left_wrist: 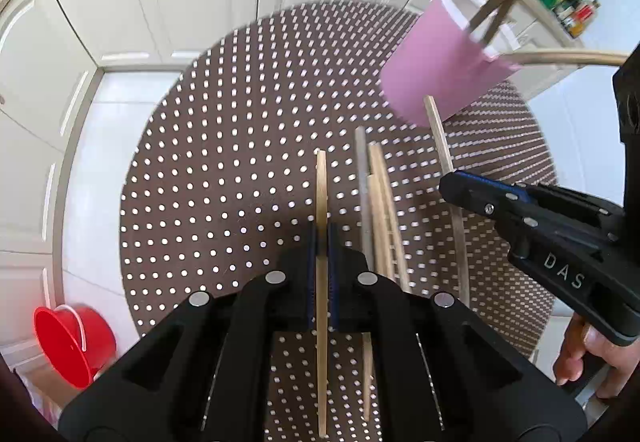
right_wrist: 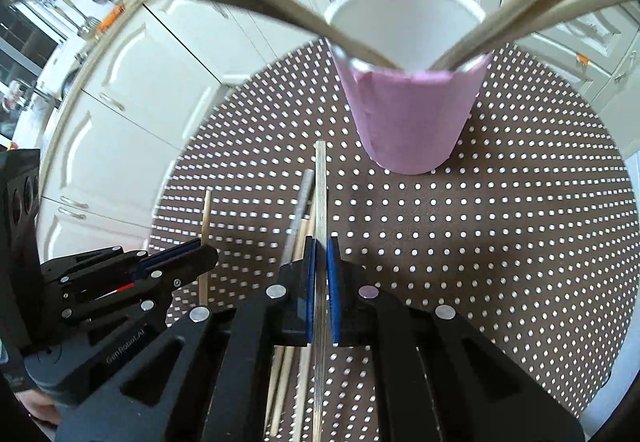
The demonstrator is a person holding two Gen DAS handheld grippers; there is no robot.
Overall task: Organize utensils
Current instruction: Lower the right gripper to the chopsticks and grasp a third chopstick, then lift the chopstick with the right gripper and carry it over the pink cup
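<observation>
Two grippers are loaded: left gripper [left_wrist: 322,242] pinches one wooden chopstick [left_wrist: 321,178], right gripper [right_wrist: 320,254] clamps a pale chopstick [right_wrist: 320,182]. Pink cup [right_wrist: 408,118], far on the table [right_wrist: 500,242], already holds several; a loose bundle [left_wrist: 378,202] awaits.

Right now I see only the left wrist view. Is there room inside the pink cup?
Observer: Yes; the pink cup shows a white inside, free in the middle, with chopsticks leaning on both sides of its rim.
Operator: Is the right gripper closed on its stick?
Observer: Yes, the right gripper is shut on the stick, which runs straight between the jaws.
Operator: Where is its tip?
Observer: Over the mat, left of the cup's base.
</observation>
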